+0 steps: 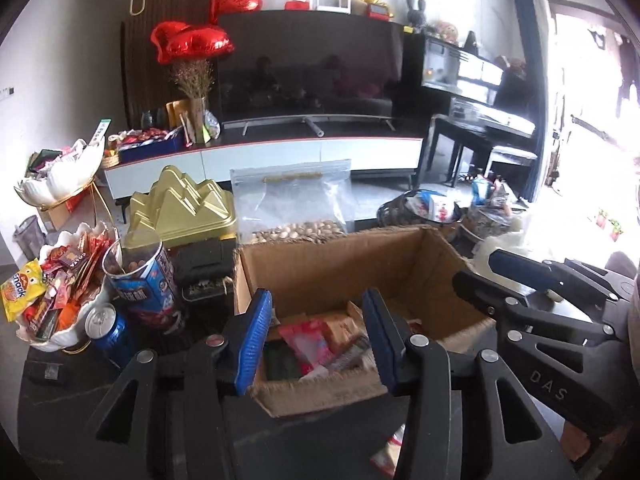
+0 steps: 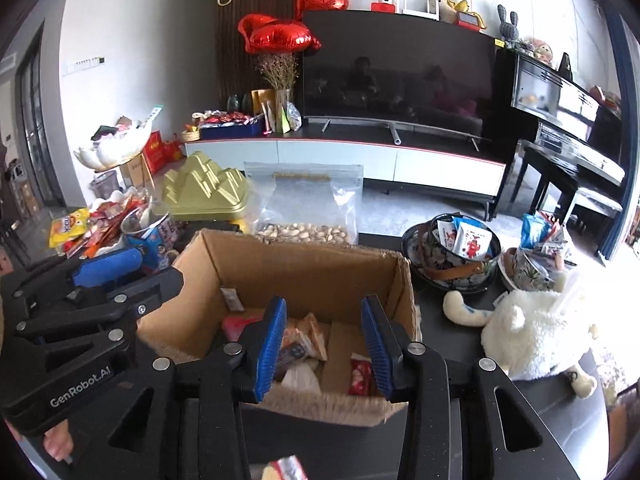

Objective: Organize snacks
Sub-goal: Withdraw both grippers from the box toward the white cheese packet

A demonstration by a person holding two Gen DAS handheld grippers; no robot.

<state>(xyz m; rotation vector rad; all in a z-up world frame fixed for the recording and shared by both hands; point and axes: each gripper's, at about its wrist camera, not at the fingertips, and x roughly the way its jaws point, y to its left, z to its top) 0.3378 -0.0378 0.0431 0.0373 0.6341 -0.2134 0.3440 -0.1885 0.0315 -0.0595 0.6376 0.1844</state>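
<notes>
Left gripper [image 1: 316,340] and right gripper [image 2: 326,346] jaws parted, empty, cardboard box [image 1: 340,264] holding snack packets [image 1: 308,340]

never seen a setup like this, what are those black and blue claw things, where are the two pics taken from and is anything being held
The claws are hand-held grippers, one in each of a person's hands, each with two blue-padded fingers. No robot arm is involved. Each gripper carries a wide-angle camera looking along its own fingers, so one picture comes from the left gripper and the other from the right gripper. Each view also catches the other gripper at its edge.

Both hover over an open cardboard box on a dark table; a few snack packets lie in the box. Both pairs of jaws stand apart with nothing between the pads, so nothing is held.

Around the box: a clear bag of nuts, a gold tin, a white bowl of snacks, a blue can, a patterned bowl and a white plush toy.
</notes>
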